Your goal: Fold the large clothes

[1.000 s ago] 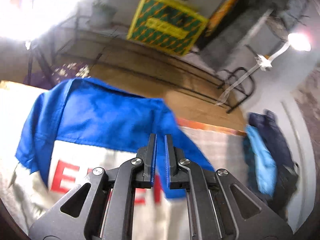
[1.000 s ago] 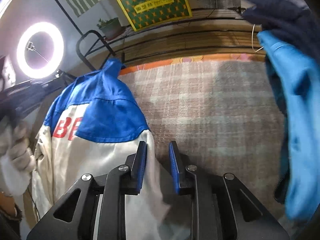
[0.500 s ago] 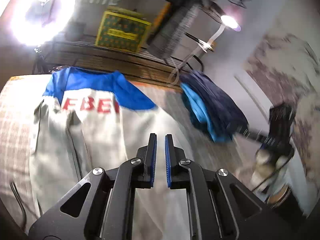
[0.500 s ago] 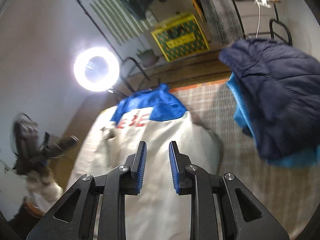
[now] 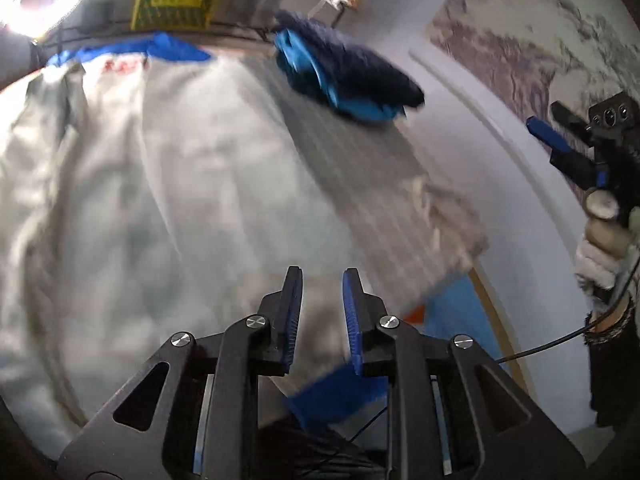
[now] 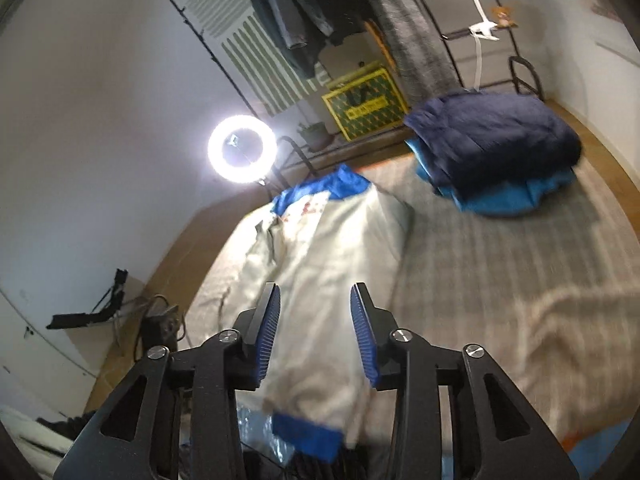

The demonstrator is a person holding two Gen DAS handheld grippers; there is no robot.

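Note:
A white jacket (image 5: 168,184) with blue shoulders and red letters lies flat along the plaid cover (image 5: 384,200), collar end far away. My left gripper (image 5: 320,292) hovers over its near end, just past the blue hem (image 5: 336,400); its jaws are opening and nothing is between them. In the right wrist view the jacket (image 6: 332,248) stretches away and its blue hem (image 6: 308,436) lies under my right gripper (image 6: 316,304), whose jaws are opening over the cloth without touching it. The right gripper (image 5: 542,114) also shows at the far right, in a gloved hand (image 5: 600,248).
A pile of folded navy and light-blue clothes (image 6: 492,148) sits on the cover's far right. A ring light (image 6: 242,149), a green-and-yellow bag (image 6: 364,104) and hanging clothes (image 6: 304,12) stand behind the far end. A stand with cables (image 6: 160,320) is at the left.
Both grippers have drawn back from the jacket's blue shoulder end to its hem end. Both pairs of jaws stand wider apart than before. The jacket now lies stretched out flat.

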